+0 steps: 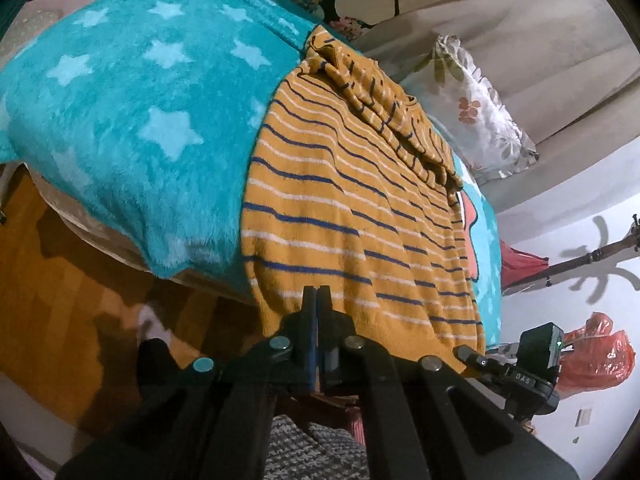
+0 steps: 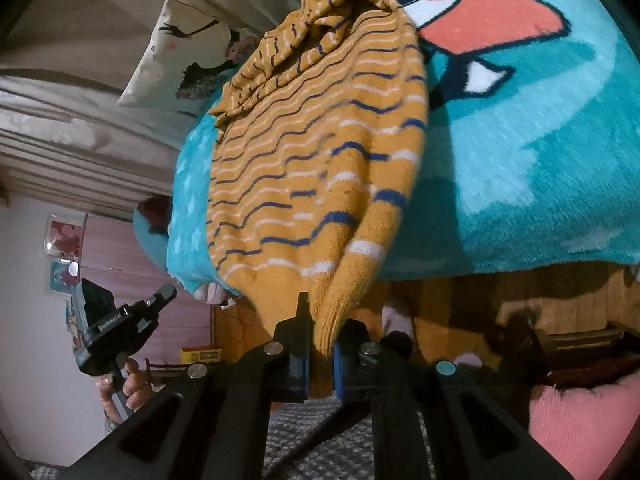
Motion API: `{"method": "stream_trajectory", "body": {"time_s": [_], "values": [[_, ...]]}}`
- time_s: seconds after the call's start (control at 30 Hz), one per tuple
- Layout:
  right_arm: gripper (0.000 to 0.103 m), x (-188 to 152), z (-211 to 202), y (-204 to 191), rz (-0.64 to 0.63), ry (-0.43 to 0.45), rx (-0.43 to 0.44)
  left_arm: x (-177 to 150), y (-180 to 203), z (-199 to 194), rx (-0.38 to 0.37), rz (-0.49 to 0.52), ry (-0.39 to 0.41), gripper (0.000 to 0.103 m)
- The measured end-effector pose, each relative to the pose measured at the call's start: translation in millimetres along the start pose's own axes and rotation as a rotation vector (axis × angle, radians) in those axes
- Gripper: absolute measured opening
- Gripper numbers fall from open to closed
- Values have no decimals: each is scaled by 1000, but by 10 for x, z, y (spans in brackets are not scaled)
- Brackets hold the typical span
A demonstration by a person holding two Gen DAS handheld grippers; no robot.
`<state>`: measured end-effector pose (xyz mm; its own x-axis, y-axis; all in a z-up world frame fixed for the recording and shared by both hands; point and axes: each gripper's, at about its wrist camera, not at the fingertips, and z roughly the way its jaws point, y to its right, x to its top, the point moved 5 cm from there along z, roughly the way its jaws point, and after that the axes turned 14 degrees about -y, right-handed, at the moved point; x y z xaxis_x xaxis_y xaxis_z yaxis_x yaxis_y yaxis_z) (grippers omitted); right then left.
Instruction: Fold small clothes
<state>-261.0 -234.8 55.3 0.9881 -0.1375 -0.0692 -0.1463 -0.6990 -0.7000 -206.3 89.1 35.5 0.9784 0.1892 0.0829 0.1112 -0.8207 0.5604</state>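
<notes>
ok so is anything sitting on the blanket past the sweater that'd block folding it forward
Nothing visible does. The striped sweater lies on the teal blanket, its bunched sleeve on top at the far end. The floral pillow sits beyond it. Both the left gripper and right gripper already pinch its near hem.

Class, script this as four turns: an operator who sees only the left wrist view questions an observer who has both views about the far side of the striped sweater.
Operator: I see only the body of the right tool. Is it gripping anything?
Observer: Yes. The right claw is shut on a bunched fold of the sweater at its hem.
Operator: What is below the bed edge on that side?
Observer: A pink cushion shows low in the right wrist view, beneath the hanging edge of the teal blanket.
</notes>
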Motion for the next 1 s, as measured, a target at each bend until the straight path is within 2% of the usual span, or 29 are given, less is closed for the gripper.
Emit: {"method": "stream_trajectory", "body": {"time_s": [0.07,0.1,0.13,0.2,0.3,0.33,0.37,0.4,0.5,0.63,0.83,0.97,1.0], "values": [[9,41,5,-50,-9,-3,-3,23,-30,23,48,17,2,3],[9,50,-12,-71,-13,-4,-1,32,-54,42,69,24,0,13],[9,63,-28,-114,-19,-2,0,49,-90,73,84,27,-3,30],[9,114,-121,-227,-41,4,-6,62,-165,113,74,20,0,50],[9,193,-309,-406,-74,19,-3,65,-243,212,12,9,-8,60],[9,214,-363,-454,-79,21,3,56,-274,254,-32,-5,-13,68],[9,240,-423,-518,-83,20,8,47,-286,282,-71,-18,-14,72],[9,255,-462,-550,-88,19,9,26,-312,328,-138,-36,-17,78],[9,299,-568,-692,-100,18,-3,-21,-356,454,-238,-66,-23,82],[9,341,-629,-831,-118,13,-21,-117,-361,623,-327,-66,-46,86],[9,385,-585,-895,-127,-22,-80,-132,-225,728,-464,-27,-2,92],[9,397,-564,-921,-132,-18,-96,-122,-130,831,-479,-14,-39,92],[9,391,-569,-929,-134,-14,-95,-118,-103,831,-476,-9,-47,85]]}}
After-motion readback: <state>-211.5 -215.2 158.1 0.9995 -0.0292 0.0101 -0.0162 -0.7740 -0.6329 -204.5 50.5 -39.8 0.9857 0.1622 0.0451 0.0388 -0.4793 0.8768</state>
